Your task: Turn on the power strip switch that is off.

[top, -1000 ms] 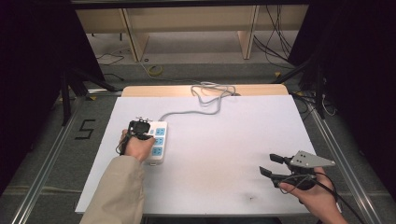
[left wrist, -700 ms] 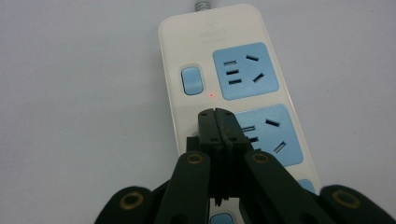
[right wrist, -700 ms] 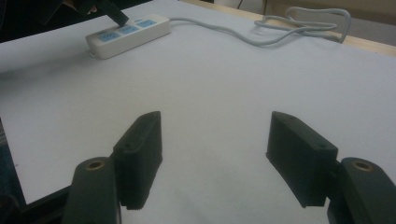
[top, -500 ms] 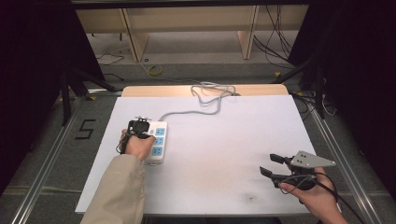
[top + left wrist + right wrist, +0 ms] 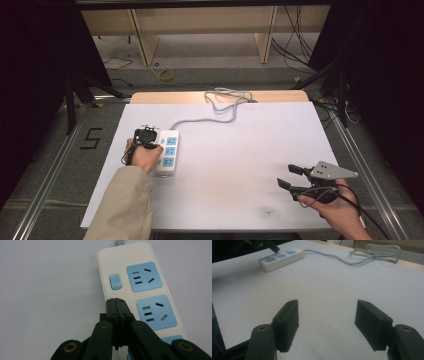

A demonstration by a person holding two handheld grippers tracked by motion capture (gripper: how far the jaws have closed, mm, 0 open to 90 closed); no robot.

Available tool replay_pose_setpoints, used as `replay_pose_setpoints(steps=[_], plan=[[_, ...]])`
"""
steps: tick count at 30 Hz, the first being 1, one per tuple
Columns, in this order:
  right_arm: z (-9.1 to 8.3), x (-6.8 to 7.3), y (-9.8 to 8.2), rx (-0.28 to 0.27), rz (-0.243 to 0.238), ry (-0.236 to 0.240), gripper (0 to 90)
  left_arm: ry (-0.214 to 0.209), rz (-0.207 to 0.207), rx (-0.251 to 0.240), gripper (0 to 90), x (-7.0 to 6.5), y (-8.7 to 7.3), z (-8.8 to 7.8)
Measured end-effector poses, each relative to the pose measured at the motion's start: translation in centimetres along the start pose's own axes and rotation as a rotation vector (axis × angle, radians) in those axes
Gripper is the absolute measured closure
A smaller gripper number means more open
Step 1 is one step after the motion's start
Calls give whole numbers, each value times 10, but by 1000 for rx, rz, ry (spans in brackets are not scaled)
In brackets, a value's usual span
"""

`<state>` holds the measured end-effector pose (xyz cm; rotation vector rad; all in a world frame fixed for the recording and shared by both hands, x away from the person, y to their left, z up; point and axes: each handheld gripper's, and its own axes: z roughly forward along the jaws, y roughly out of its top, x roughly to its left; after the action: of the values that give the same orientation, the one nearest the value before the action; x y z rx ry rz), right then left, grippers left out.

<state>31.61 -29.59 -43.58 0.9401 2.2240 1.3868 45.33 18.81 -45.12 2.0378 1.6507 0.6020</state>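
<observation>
A white power strip [image 5: 168,150] with blue sockets lies on the left half of the white table; its grey cord [image 5: 220,102] loops toward the far edge. My left gripper [image 5: 146,135] hovers at the strip's left edge, jaws shut with nothing between them. In the left gripper view the shut tips [image 5: 116,303] sit just below the strip's blue switch [image 5: 115,282], next to a small red light [image 5: 126,289]. My right gripper [image 5: 289,177] rests at the near right, open and empty; in the right gripper view its pads [image 5: 287,320] stand wide apart over bare table, with the strip [image 5: 280,258] far off.
The table [image 5: 240,150] is a white sheet on a wooden top. Metal floor rails run along both sides. A wooden shelf frame [image 5: 200,25] and loose cables lie beyond the far edge. A "5" mark [image 5: 91,138] is on the floor at left.
</observation>
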Motion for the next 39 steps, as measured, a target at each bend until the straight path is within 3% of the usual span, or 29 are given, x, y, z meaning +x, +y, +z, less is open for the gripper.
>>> replay_pose_setpoints(steps=[3, 5, 7, 11, 27, 39], plan=[[1, 0, 0, 1, -2, 2, 359, 1, 5, 0, 900, 0, 1, -1], [0, 0, 0, 1, 1, 3, 359, -22, -16, -21, 900, 0, 2, -4], [0, 0, 0, -1, -2, 3, 359, -19, -1, -26, 900, -1, 5, -8], [-1, -1, -1, 2, 1, -1, 359, -36, 0, 3, 900, -3, 3, -4], [-1, 0, -1, 0, 0, 0, 359, -8, 27, 22, 900, -6, 3, 0], [0, 0, -1, 1, -1, 1, 359, -16, 30, 34, 900, -7, 3, 0]])
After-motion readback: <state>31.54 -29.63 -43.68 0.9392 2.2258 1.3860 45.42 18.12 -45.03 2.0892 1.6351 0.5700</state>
